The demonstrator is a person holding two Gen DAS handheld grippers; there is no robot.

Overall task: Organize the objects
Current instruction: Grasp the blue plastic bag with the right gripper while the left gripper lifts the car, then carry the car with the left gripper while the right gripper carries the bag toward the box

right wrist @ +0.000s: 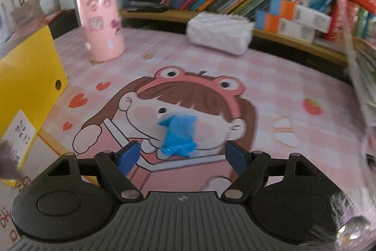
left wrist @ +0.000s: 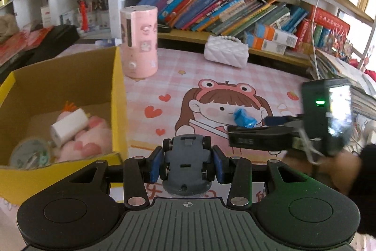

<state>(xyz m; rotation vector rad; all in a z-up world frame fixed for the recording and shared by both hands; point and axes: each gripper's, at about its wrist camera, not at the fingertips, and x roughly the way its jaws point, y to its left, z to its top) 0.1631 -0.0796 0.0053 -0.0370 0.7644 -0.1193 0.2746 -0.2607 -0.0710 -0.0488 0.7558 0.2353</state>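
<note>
Over the pink cartoon desk mat (left wrist: 258,77), I have a toy car clamped and a blue wad waiting.

My left gripper (left wrist: 187,162) grasps the grey toy car (left wrist: 186,165) belly-up between its blue pads, just right of the yellow cardboard box (left wrist: 117,86) holding a pink plush (left wrist: 87,140) and white cylinder (left wrist: 69,128). My right gripper (right wrist: 184,158) hangs released, jaws wide around the crumpled blue wrapper (right wrist: 179,135) on the mat.
</note>
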